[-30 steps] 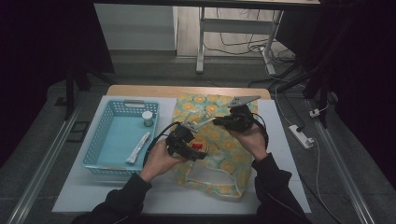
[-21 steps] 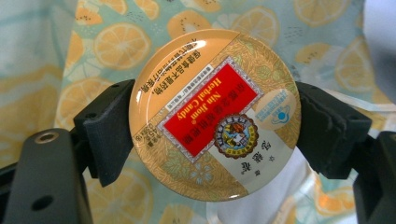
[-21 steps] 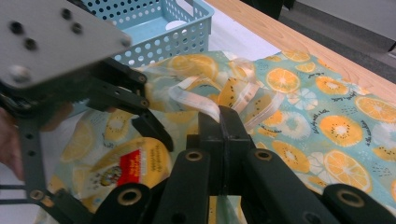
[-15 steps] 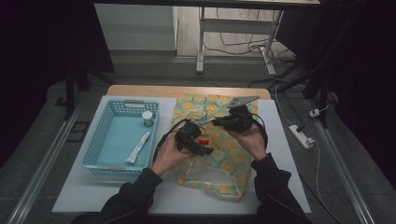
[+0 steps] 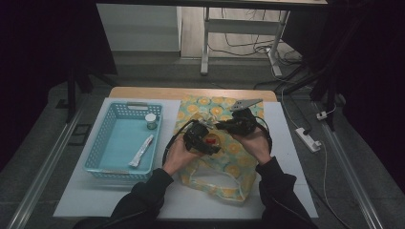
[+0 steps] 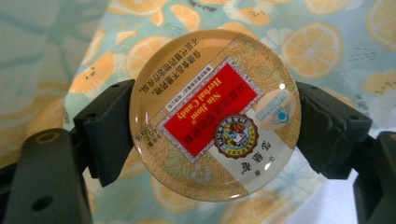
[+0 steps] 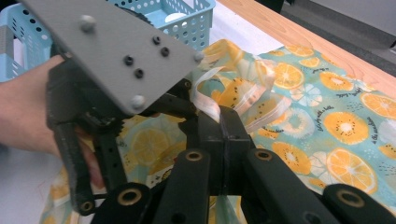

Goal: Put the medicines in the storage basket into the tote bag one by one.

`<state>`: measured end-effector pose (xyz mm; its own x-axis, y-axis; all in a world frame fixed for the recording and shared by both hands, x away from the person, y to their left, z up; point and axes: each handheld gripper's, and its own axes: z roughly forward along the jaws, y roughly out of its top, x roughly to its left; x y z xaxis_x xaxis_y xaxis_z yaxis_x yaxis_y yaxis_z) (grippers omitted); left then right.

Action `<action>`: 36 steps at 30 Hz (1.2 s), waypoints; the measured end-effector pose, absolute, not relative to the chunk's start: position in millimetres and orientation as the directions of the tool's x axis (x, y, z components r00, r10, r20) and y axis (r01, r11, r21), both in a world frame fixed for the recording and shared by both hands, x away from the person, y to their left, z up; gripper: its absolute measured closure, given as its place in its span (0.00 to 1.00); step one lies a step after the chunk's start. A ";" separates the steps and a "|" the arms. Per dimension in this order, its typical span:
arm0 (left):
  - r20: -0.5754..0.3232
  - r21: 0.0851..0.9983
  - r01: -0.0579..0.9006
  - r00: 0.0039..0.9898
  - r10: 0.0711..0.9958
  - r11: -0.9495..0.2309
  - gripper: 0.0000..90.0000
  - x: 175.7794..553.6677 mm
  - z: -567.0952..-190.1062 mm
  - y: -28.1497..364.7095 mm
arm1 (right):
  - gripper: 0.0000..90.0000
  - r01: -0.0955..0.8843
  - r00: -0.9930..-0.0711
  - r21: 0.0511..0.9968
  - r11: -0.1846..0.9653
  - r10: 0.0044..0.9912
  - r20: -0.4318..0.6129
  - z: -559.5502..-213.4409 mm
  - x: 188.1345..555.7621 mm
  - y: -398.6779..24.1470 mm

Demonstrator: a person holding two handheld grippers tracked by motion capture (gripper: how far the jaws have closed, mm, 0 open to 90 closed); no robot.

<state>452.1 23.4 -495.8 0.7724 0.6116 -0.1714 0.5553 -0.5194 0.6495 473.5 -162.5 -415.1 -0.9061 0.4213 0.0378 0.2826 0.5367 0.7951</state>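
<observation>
A round gold tin [image 6: 215, 114] with a red label sits crosswise between the black pads [image 6: 109, 130] of my left gripper [image 6: 215, 122], which is shut on its rim. In the high view that left gripper [image 5: 204, 139] hovers over the middle of the orange-print cloth bag [image 5: 229, 164], with the tin [image 5: 210, 141] showing as a red spot. My right gripper [image 7: 223, 122] is shut on the bag's pale rim strip [image 7: 243, 100] and holds it lifted. In the high view the right gripper [image 5: 223, 126] is just right of the left one. The left gripper's grey plate [image 7: 112, 51] looms close at upper left.
A light blue basket [image 5: 98, 143] stands left of the bag, holding a small jar [image 5: 151, 121] and a white tube [image 5: 141, 150]. The white board [image 5: 95, 200] has bare room along its front. A power strip [image 5: 307, 139] lies on the floor to the right.
My left gripper has moved right and slightly down with the tin, from beside the basket to over the bag, close to the right gripper. The right gripper has kept still on the bag's rim.
</observation>
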 end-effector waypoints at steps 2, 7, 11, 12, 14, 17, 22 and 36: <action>-0.170 0.648 0.559 0.768 0.617 -0.518 0.22 454.2 -499.0 24.4 | 1.00 0.286 -0.906 0.789 0.543 0.422 0.038 -416.8 474.1 -161.7; -0.163 0.643 0.566 0.759 0.630 -0.515 0.22 458.7 -506.0 25.6 | 1.00 0.299 -0.902 0.779 0.550 0.431 0.042 -424.4 479.0 -161.7; -0.152 0.637 0.569 0.754 0.639 -0.520 0.22 461.6 -511.9 25.0 | 1.00 0.305 -0.900 0.774 0.555 0.433 0.045 -430.6 482.7 -162.5; -0.150 0.637 0.568 0.754 0.640 -0.520 0.22 462.4 -513.6 24.8 | 1.00 0.309 -0.899 0.773 0.555 0.435 0.047 -431.6 483.1 -162.3; -0.146 0.635 0.571 0.750 0.645 -0.520 0.22 463.8 -517.1 24.3 | 1.00 0.311 -0.900 0.769 0.559 0.434 0.048 -433.4 483.9 -162.1; -0.134 0.623 0.575 0.746 0.652 -0.530 0.22 465.7 -522.2 21.9 | 1.00 0.313 -0.900 0.765 0.563 0.433 0.049 -436.1 484.9 -161.3; -0.117 0.610 0.574 0.747 0.654 -0.547 0.22 466.3 -526.1 17.3 | 1.00 0.318 -0.899 0.761 0.565 0.434 0.053 -438.5 486.0 -161.3; -0.101 0.623 0.561 0.749 0.654 -0.546 0.08 455.3 -512.5 22.2 | 1.00 0.317 -0.898 0.765 0.560 0.436 0.053 -436.8 485.6 -163.0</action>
<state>455.3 22.2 -512.5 0.7493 0.6545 -0.1012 0.5608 -0.5458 0.6226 485.6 -163.0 -436.8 -0.8984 0.4359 0.0533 0.3172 0.5601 0.7653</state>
